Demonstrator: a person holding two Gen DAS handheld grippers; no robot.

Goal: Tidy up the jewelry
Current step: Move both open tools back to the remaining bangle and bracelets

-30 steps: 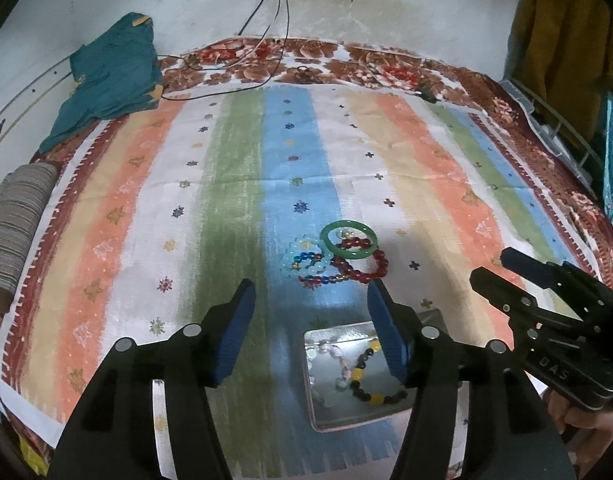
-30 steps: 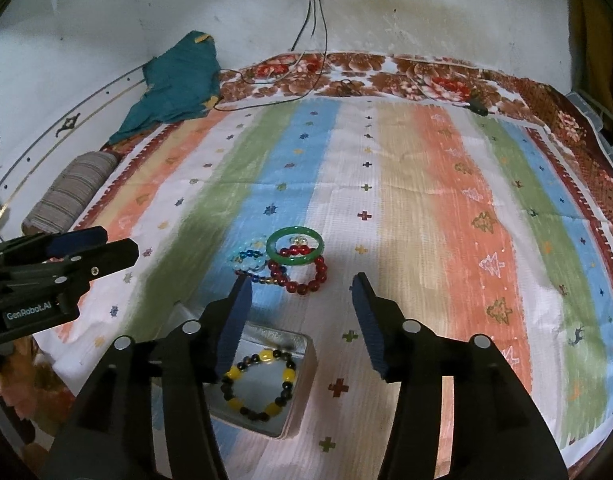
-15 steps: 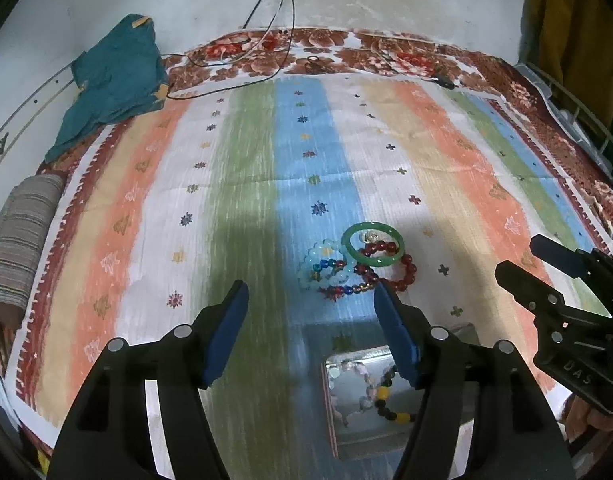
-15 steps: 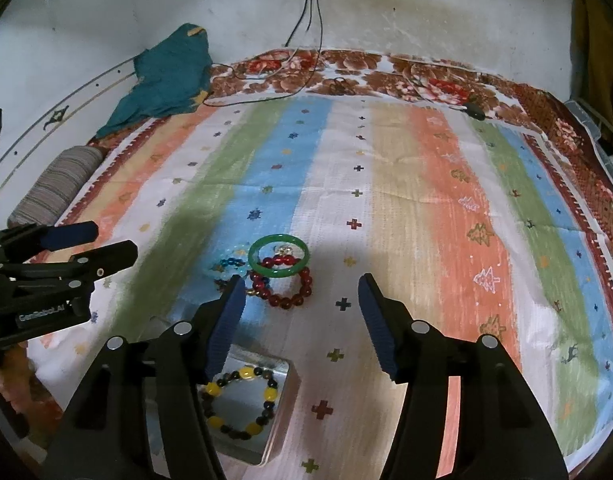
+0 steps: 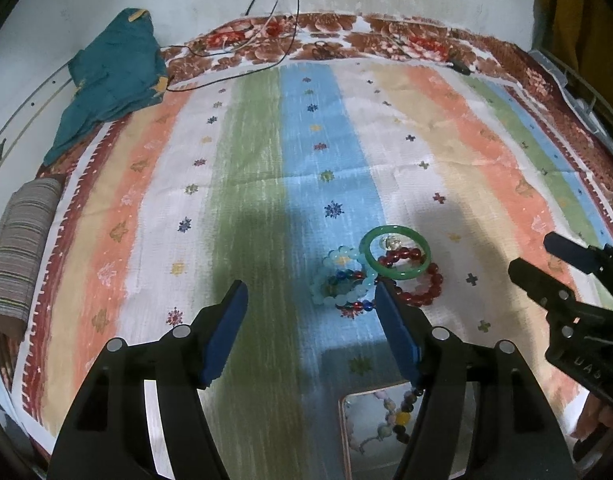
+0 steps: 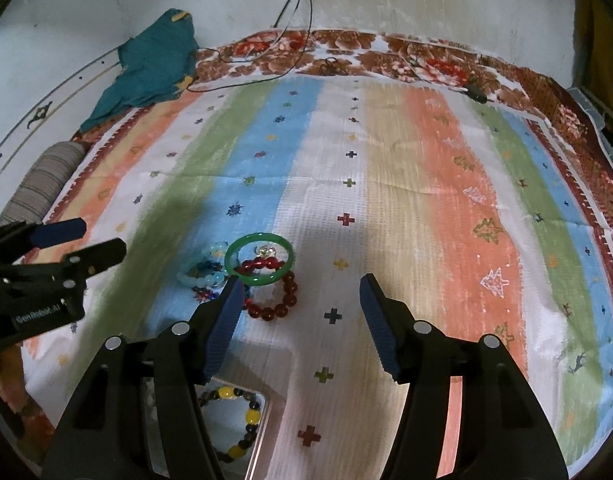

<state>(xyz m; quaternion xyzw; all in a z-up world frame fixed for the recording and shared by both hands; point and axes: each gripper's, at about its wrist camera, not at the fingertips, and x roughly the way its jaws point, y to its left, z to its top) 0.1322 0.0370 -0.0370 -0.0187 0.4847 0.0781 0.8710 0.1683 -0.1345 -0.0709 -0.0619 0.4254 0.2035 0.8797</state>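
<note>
green bangle (image 5: 395,252) lying atop red bead bracelet (image 5: 420,292) on striped cloth (image 5: 250,184), pale blue bracelet (image 5: 340,276) touching at 9 o'clock. metal tray (image 6: 258,436) at 6 o'clock, holding yellow-black bracelet (image 6: 242,420). left gripper (image 5: 310,328) spread wide, empty. right gripper (image 6: 298,320) likewise spread, empty.

Glossy green ring bangle (image 5: 395,252) (image 6: 260,259) lies flat, ahead of both tongs' tips, overlapping dark-red round-bead bracelet (image 5: 420,282) (image 6: 275,295). Pale-blue bead bracelet (image 5: 344,280) (image 6: 202,270) w/ multicolour small-bead strand (image 5: 356,304), tangled just left of bangle. Shiny square metal tray (image 5: 348,436) (image 6: 262,428), below the tips, holds black-and-yellow bead bracelet (image 6: 238,420) (image 5: 404,418) + pale bead strand (image 5: 372,424).
</note>
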